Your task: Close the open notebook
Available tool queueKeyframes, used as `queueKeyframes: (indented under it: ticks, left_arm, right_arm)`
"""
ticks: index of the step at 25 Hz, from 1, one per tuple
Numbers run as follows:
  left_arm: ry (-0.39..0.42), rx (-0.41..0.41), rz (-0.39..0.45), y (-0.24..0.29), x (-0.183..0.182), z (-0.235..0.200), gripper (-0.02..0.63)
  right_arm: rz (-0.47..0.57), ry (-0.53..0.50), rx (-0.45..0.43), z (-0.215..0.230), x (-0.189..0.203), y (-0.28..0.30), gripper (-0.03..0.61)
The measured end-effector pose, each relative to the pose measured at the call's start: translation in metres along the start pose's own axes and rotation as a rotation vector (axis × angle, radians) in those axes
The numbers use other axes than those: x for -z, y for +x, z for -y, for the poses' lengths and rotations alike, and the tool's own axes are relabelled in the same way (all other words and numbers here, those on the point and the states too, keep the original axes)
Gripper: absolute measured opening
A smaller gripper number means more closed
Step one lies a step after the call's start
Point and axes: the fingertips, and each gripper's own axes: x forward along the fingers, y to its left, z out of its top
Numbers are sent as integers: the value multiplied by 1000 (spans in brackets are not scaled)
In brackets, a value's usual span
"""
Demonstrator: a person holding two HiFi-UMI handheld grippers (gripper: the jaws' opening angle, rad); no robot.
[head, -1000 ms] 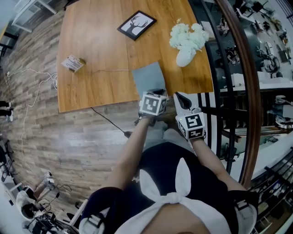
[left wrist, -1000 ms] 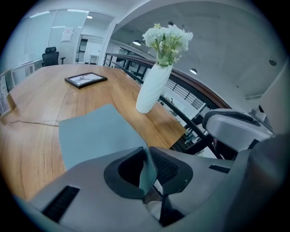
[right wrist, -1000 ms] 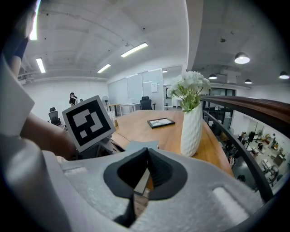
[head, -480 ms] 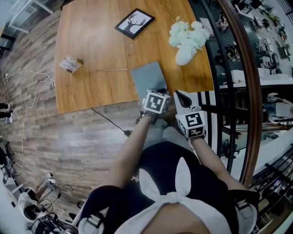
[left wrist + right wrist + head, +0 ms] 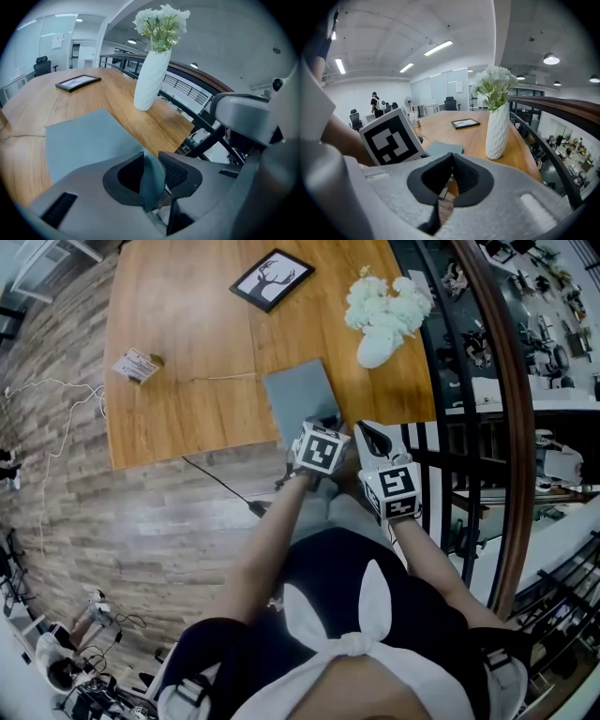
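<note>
grey-blue notebook [image 5: 300,399] lies closed and flat on the wooden table [image 5: 178,409], just right of centre in the head view, its near corner at the table's front edge.

my left gripper [image 5: 324,422] is at that near corner. in the left gripper view, the cover's corner [image 5: 152,176] stands up between the two dark pads. the jaws have just been opening, and they look loosened round the corner rather than clamped on it.

my right gripper [image 5: 371,437] hangs just to the right of the left one, off the table's edge and apart from the notebook. in the right gripper view its jaws [image 5: 451,164] are closed together with nothing between them.

higher in the head view, a white vase [image 5: 380,348] of pale flowers stands at the upper right of the table. a black picture frame [image 5: 272,279] lies near the top centre. a small box [image 5: 138,365] sits at the far left.
</note>
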Motion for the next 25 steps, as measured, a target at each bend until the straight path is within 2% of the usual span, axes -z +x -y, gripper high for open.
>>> queueKeyframes:
  ticks: [5, 8, 11, 15, 21, 25]
  left_arm:
    - [41, 87, -1, -1, 5, 16, 157]
    - [47, 82, -7, -3, 7, 19, 235]
    - [34, 107, 29, -10, 5, 19, 253]
    - [-19, 129, 131, -33, -5, 15, 253]
    - [-59, 79, 352, -90, -29, -11, 243]
    - [-32, -22, 434, -126, -42, -28, 111]
  right_arm:
    - [-4, 5, -2, 1, 5, 0, -2]
    - [-2, 10, 0, 3, 9, 0, -2]
    - [5, 14, -6, 2, 10, 3, -2]
    - [17, 19, -35, -2, 8, 4, -2]
    - [44, 20, -73, -8, -4, 7, -2]
    - [77, 24, -100, -17, -18, 5, -2]
